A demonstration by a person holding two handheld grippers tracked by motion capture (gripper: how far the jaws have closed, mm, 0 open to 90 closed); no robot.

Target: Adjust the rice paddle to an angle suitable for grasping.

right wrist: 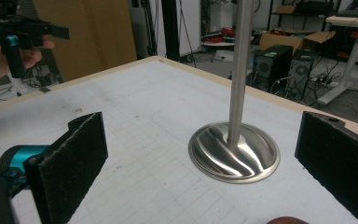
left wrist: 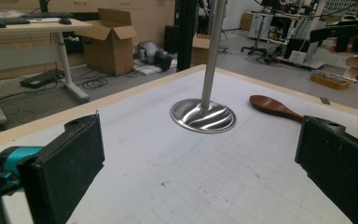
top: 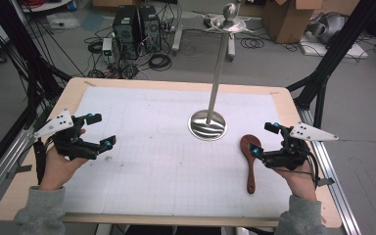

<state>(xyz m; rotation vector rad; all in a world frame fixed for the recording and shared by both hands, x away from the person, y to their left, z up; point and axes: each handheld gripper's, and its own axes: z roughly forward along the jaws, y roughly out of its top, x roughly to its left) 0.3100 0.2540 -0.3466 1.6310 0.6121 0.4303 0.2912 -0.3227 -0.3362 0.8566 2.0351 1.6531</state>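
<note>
Wooden spoon (top: 250, 161) lies flat at the near right of the table (top: 127, 85), long axis running near to far, bowl farthest, just left of the right gripper (top: 265, 139), whose jaws stand wide and empty. Left gripper (top: 103, 131), likewise wide and empty, hovers well apart. Farther off stands the steel stand (top: 208, 125).
</note>
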